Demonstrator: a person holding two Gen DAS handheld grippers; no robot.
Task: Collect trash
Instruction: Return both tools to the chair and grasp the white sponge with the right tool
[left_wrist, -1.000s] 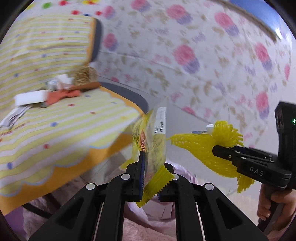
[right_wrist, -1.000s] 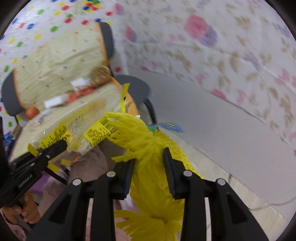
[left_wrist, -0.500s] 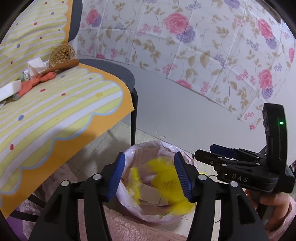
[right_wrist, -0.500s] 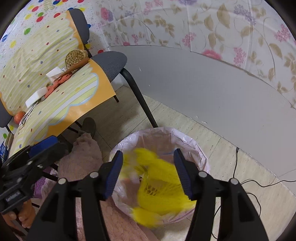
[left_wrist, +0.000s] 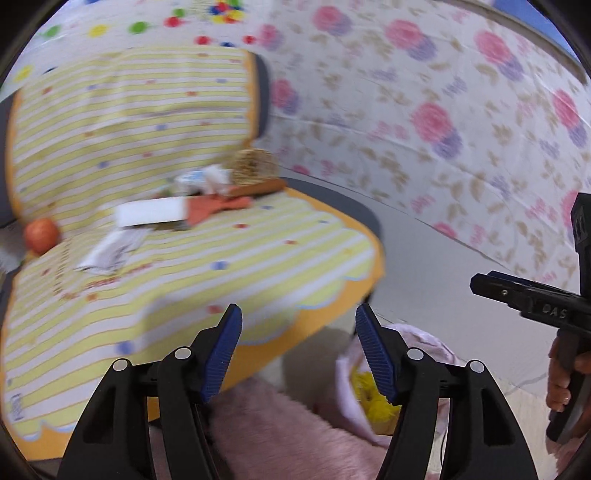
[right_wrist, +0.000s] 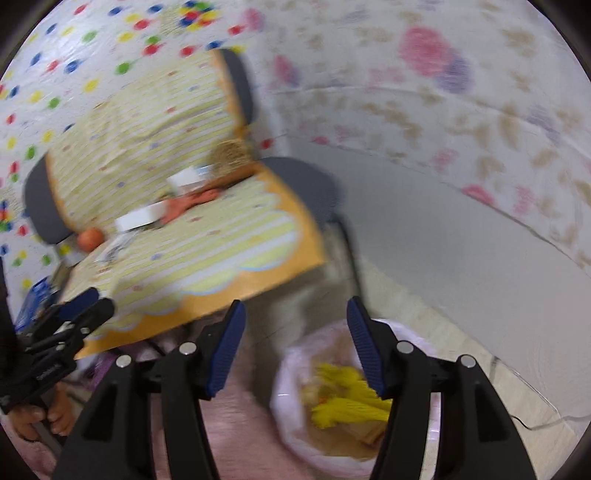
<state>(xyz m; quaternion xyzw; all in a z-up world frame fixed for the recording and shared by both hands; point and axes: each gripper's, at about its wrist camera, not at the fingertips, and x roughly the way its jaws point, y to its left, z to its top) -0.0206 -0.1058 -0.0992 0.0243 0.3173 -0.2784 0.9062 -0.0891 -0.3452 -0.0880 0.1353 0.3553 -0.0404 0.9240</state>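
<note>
On the chair seat a yellow-and-white striped cloth (left_wrist: 207, 280) with an orange scalloped edge is spread, and it is also draped up over the backrest. The wall behind is covered partly with a floral sheet (left_wrist: 443, 122) and partly with a dotted one (right_wrist: 74, 66), above a plain grey base. The floor is seen as pale tiles in the right wrist view.

Beside the chair, low on the floor, a bin lined with a pale pink bag (right_wrist: 291, 373) is seen; the yellow net trash (right_wrist: 347, 402) lies inside it, along with some brownish scraps. Both views are blurred.

On the cloth are left an orange fruit (left_wrist: 41, 235), a white box (left_wrist: 151, 211), a crumpled white wrapper (left_wrist: 110, 251), an orange scrap (left_wrist: 214, 206), a wooden-handled brush (left_wrist: 255, 173) and a further white scrap behind. A pink fluffy surface (left_wrist: 280, 432) fills the foreground.

The left gripper (left_wrist: 298, 350) is empty and its jaws are opening, nothing being held between them. The right gripper (right_wrist: 293, 349) is held wide apart and empty, above the bin. On the right gripper's body the letters "DAS" can be read in the left wrist view; other writing is too blurred.
</note>
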